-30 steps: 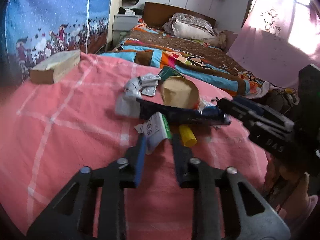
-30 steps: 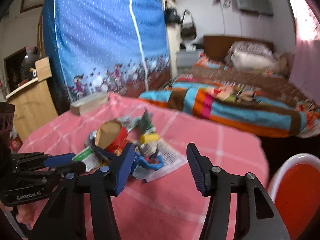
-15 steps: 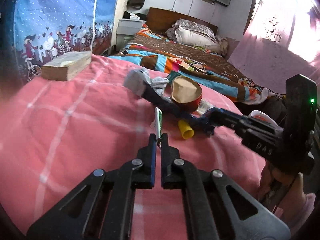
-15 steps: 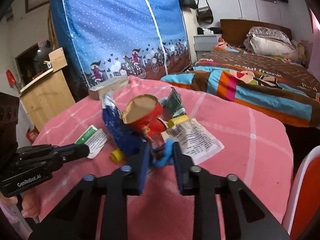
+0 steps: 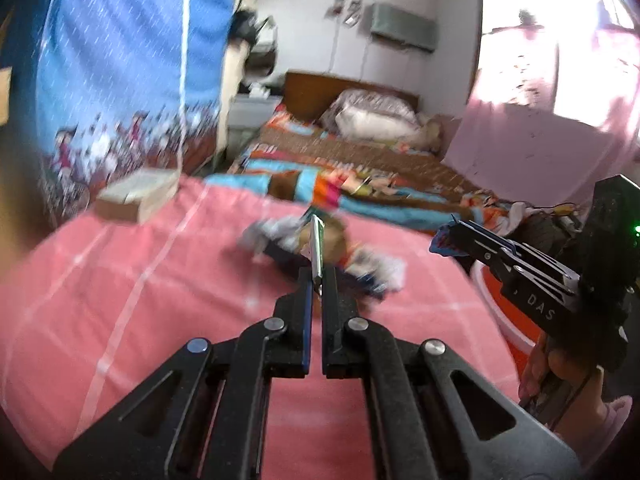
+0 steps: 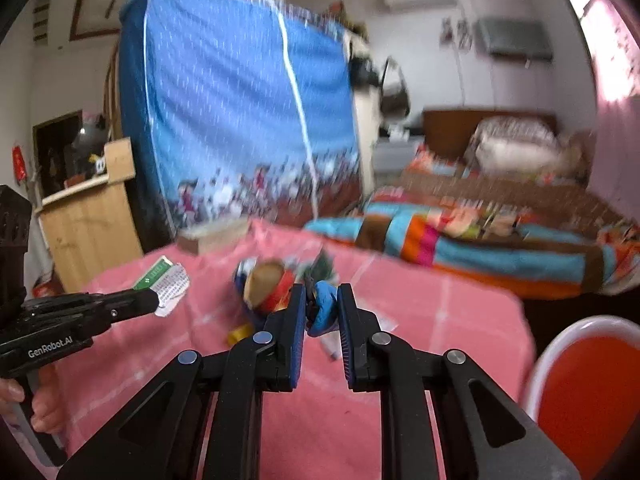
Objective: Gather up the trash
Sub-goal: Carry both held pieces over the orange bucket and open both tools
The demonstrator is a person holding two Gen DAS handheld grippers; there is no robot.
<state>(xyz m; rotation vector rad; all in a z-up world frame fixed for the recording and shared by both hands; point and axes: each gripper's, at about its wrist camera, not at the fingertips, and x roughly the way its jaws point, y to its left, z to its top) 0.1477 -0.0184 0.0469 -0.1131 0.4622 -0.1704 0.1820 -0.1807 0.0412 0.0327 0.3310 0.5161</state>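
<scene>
A pile of trash (image 5: 320,252) lies on the pink tablecloth (image 5: 120,300): a red paper cup (image 6: 270,288), a dark blue wrapper, a yellow cap (image 6: 239,334) and papers. My left gripper (image 5: 316,280) is shut on a flat white and green wrapper (image 5: 317,248), seen edge-on and lifted above the table; it also shows in the right wrist view (image 6: 166,284). My right gripper (image 6: 322,304) is shut on a crumpled blue wrapper (image 6: 325,308) and holds it above the pile; it shows in the left wrist view (image 5: 450,236) too.
A book (image 5: 138,196) lies at the table's far left. A red bin with a white rim (image 6: 588,384) stands low to the right of the table. A bed with a striped blanket (image 5: 360,188) lies beyond. A blue cloth wardrobe (image 6: 240,120) stands behind the table.
Both grippers have risen from the table with their wrappers. The right gripper has pulled the blue wrapper off the pile. The pile has shifted.
</scene>
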